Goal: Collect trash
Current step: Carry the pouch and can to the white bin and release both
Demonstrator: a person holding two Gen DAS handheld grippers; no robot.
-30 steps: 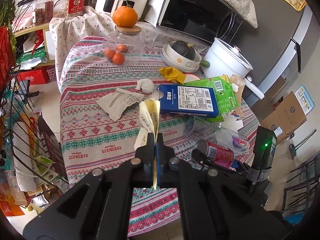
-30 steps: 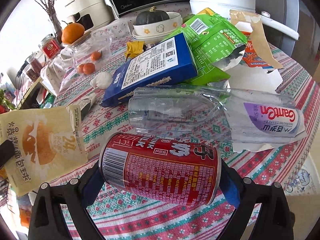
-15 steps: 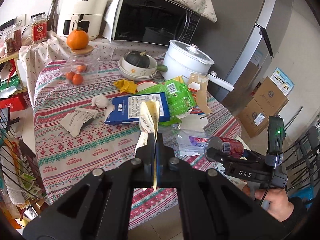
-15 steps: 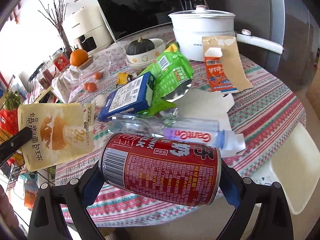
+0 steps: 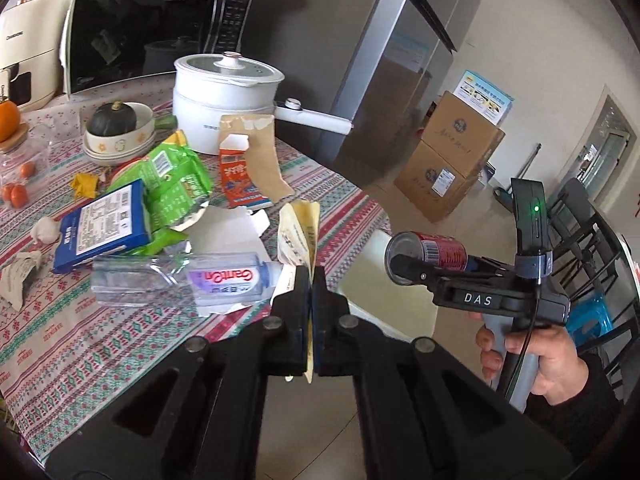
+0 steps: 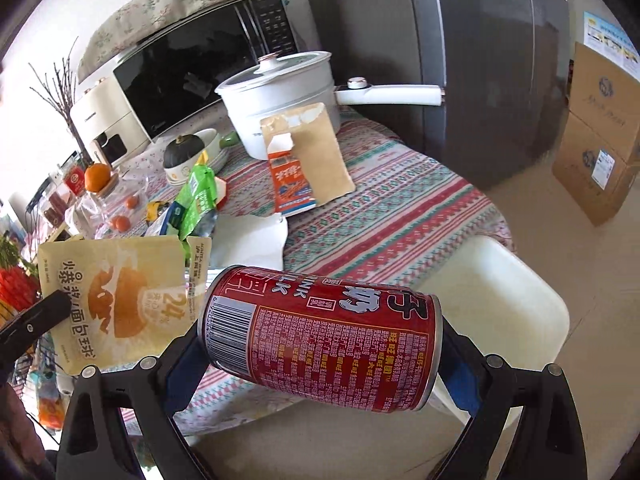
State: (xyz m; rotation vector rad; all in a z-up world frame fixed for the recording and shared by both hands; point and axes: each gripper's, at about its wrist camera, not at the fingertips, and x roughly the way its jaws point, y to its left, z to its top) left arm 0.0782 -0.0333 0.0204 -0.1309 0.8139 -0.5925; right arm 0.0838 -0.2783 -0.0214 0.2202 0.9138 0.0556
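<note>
Fingers (image 6: 182, 364) clamp red can (image 6: 320, 336), L gripper (image 5: 311, 280) pinches yellow packet (image 5: 300, 232)

Patterned tablecloth (image 5: 100, 344) bears crushed bottle (image 5: 176, 280), wrappers, white pot (image 5: 224, 100).

A grey fridge (image 5: 400, 92) stands at the far right of the patterned tablecloth (image 5: 100, 340), cardboard boxes (image 5: 452, 160) stacked on the pale tiled floor (image 5: 404, 216) beside it.
</note>
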